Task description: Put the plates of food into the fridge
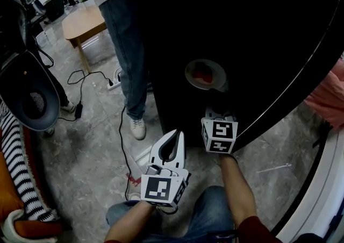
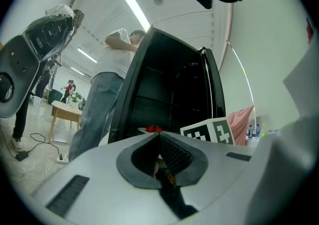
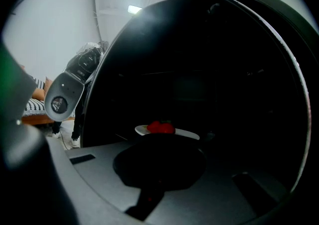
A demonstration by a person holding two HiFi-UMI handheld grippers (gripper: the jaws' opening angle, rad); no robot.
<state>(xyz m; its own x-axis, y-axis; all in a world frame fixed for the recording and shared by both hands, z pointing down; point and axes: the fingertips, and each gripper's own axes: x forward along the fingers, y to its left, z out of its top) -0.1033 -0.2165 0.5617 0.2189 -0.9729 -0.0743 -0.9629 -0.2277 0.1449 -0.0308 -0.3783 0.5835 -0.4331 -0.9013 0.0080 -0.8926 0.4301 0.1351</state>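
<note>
the right arm (image 1: 239,188) reaches forward from a dark red sleeve, carrying the right gripper (image 1: 217,101) into the open black fridge (image 1: 252,32). its jaws are drawn in on the near rim of a white plate (image 1: 205,74) that bears red food (image 1: 203,75), inside the dark cabinet. in the right gripper view the plate (image 3: 187,133) and food (image 3: 160,127) lie right at the tips of that gripper (image 3: 162,140). the left gripper (image 1: 174,135) hangs lower and nearer the body, beside the fridge and over the stone floor (image 1: 91,145), on a bent bare forearm. the left gripper view shows its jaws pressed together, holding nothing (image 2: 159,137). a person in jeans (image 1: 128,48) stands at the fridge's left side.
</note>
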